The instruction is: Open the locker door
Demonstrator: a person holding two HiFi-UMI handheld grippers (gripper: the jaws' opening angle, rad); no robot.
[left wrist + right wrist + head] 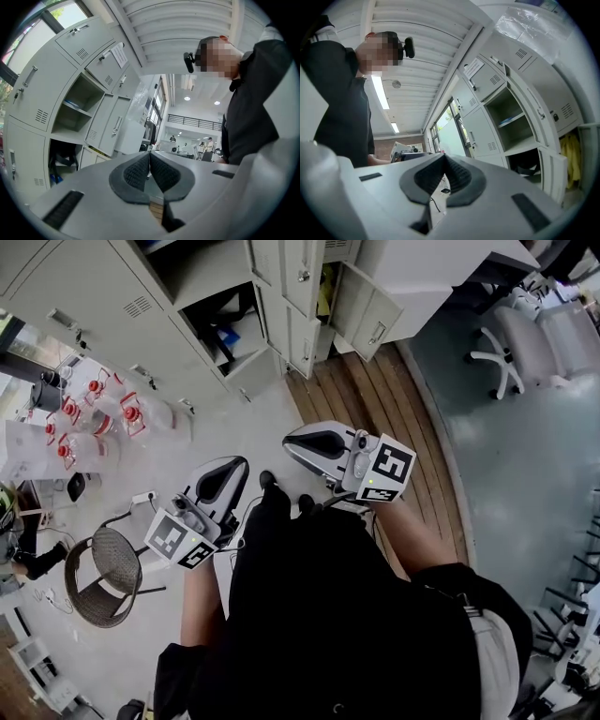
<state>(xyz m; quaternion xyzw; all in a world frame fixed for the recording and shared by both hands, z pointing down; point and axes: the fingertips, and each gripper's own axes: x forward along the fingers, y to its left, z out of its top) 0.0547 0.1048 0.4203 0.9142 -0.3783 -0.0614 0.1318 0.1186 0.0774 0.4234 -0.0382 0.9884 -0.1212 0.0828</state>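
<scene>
A bank of grey metal lockers (112,296) runs along the top of the head view. One compartment (225,324) stands open with dark things inside, and a small lower door (370,310) hangs open further right. My left gripper (234,465) and right gripper (295,442) are held close to the body, well short of the lockers. Both are shut with nothing between the pads. In the left gripper view the jaws (149,154) meet, with lockers (35,89) at the left. In the right gripper view the jaws (444,157) meet, and closed doors (480,129) and open shelves (511,115) lie to the right.
Several red-capped water jugs (94,413) stand on the floor at left, with a round mesh stool (103,573) nearer me. A strip of wooden flooring (375,399) runs ahead on the right. An office chair (525,343) sits at the far right.
</scene>
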